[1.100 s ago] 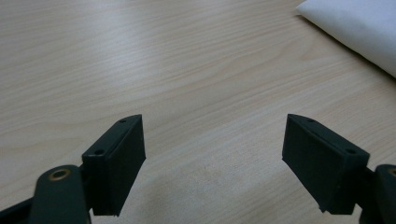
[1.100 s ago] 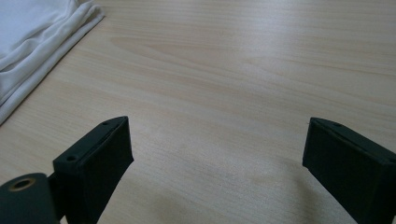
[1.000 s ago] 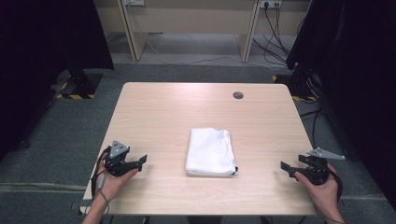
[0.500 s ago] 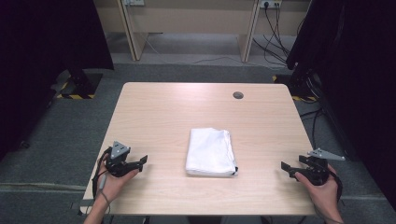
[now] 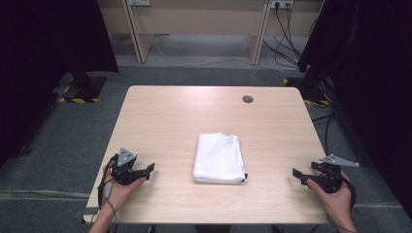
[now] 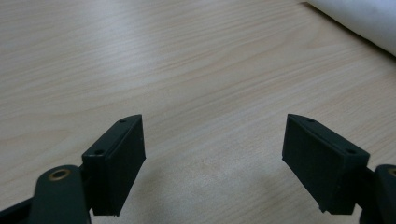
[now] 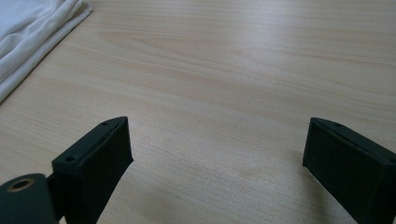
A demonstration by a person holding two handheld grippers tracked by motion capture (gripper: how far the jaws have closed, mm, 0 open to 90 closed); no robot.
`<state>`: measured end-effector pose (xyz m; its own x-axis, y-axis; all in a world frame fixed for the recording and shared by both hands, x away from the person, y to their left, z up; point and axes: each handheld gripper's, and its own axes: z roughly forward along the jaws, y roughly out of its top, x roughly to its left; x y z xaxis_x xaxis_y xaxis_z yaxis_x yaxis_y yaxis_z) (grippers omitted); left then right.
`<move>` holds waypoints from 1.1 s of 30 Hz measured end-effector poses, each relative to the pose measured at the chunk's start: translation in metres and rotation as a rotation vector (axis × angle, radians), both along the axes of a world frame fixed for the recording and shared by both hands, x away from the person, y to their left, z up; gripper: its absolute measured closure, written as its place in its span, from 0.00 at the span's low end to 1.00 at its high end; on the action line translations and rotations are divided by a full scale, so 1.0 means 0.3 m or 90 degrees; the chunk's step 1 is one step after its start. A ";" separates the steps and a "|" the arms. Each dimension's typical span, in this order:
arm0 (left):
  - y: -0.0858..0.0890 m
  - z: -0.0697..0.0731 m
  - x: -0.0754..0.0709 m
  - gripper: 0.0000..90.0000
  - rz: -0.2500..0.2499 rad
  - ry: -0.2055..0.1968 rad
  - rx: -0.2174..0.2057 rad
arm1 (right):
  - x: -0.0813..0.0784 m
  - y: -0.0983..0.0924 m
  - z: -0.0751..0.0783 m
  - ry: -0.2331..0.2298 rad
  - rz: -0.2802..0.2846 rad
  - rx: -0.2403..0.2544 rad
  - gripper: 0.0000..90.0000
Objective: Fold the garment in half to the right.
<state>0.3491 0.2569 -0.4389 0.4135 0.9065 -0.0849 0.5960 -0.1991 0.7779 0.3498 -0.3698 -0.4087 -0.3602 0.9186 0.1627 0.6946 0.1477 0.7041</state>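
Nothing has shifted in the last second: the left tool (image 5: 145, 171) and right tool (image 5: 300, 175) rest near the worktop's (image 5: 175, 111) front corners, jaws apart and empty, so the folded white cloth (image 5: 218, 157) lies untouched midway between them.

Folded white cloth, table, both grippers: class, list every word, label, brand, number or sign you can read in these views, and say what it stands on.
None can be read: the folded white cloth, the wooden table, the left gripper and the right gripper bear no legible text.
The yellow-and-black hazard stripes on the floor stand carry no words.
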 end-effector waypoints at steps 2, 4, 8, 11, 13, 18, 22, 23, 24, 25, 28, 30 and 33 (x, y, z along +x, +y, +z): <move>0.001 0.000 0.000 0.23 0.003 -0.001 0.000 | 0.001 0.001 -0.001 0.003 0.001 -0.001 0.09; 0.000 0.000 -0.001 0.23 0.006 -0.001 0.002 | 0.003 0.004 -0.001 0.006 0.003 -0.005 0.09; -0.003 0.001 -0.005 0.23 0.011 -0.009 0.012 | 0.005 0.010 -0.002 0.010 0.006 -0.013 0.09; -0.008 0.001 -0.006 0.23 0.010 -0.012 0.021 | 0.006 0.012 -0.003 0.011 0.007 -0.016 0.09; -0.013 0.001 -0.007 0.23 0.010 -0.013 0.027 | 0.006 0.014 -0.003 0.013 0.006 -0.020 0.09; -0.020 0.000 -0.010 0.23 0.006 -0.015 0.035 | 0.007 0.015 -0.004 0.014 0.004 -0.023 0.09; -0.024 0.000 -0.011 0.23 0.003 -0.016 0.043 | 0.008 0.017 -0.004 0.016 0.005 -0.029 0.09; -0.027 0.000 -0.010 0.23 0.002 -0.014 0.049 | 0.008 0.017 -0.004 0.016 0.005 -0.029 0.09; -0.027 0.000 -0.010 0.23 0.002 -0.014 0.049 | 0.008 0.017 -0.004 0.016 0.005 -0.029 0.09; -0.027 0.000 -0.010 0.23 0.002 -0.014 0.049 | 0.009 0.017 -0.005 0.018 0.003 -0.027 0.09; -0.031 0.000 -0.013 0.23 -0.001 -0.016 0.054 | 0.008 0.017 -0.004 0.017 0.003 -0.027 0.09; -0.031 0.000 -0.013 0.23 -0.001 -0.016 0.054 | 0.008 0.017 -0.004 0.017 0.002 -0.028 0.09; -0.030 0.000 -0.014 0.23 0.000 -0.015 0.052 | 0.007 0.018 -0.004 0.015 0.001 -0.028 0.09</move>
